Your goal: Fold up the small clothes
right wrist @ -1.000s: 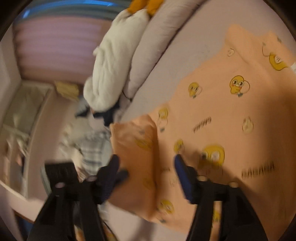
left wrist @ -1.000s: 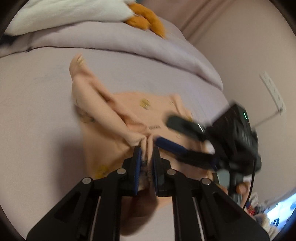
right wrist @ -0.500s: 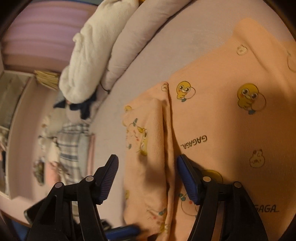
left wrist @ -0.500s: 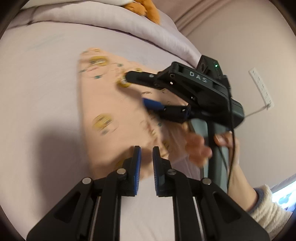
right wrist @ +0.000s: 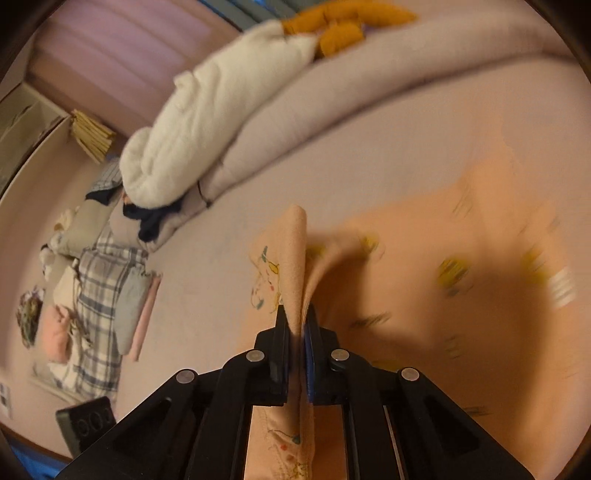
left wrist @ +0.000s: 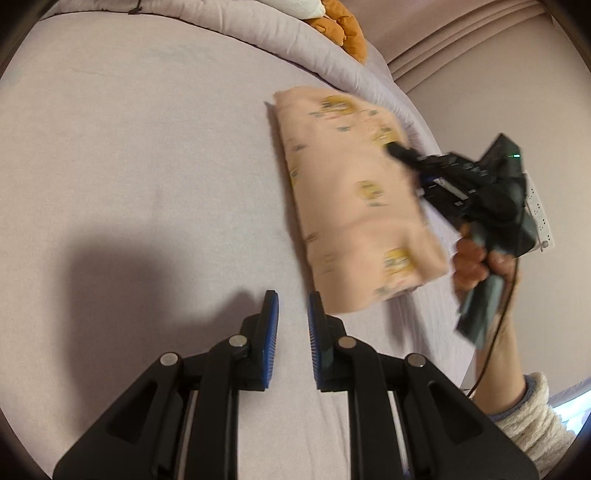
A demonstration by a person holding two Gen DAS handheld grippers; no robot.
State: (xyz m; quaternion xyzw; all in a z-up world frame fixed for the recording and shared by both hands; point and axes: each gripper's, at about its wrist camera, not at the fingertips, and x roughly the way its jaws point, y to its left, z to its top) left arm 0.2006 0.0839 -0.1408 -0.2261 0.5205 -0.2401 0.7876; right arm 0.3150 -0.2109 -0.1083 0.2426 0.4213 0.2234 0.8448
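Note:
A small peach garment with yellow duck prints (left wrist: 354,206) lies folded into a narrow strip on the lilac bed sheet (left wrist: 147,155). My left gripper (left wrist: 292,306) hovers over bare sheet just left of the garment's near end, jaws slightly apart and empty. In the left wrist view my right gripper (left wrist: 397,149) reaches in from the right at the garment's far edge. In the right wrist view my right gripper (right wrist: 295,317) is shut on a raised fold of the garment (right wrist: 295,258), and the rest of the cloth (right wrist: 461,295) spreads to the right.
A rolled lilac duvet (left wrist: 295,40) and an orange plush toy (left wrist: 343,26) lie along the bed's far edge, with a white blanket (right wrist: 207,122) beside them. A pile of folded clothes (right wrist: 99,295) sits at the left in the right wrist view. A wall socket strip (left wrist: 541,218) is on the right.
My left gripper let go of the garment's sleeve and pulled back to the left over bare sheet. My right gripper, open before, closed on a fold of the garment.

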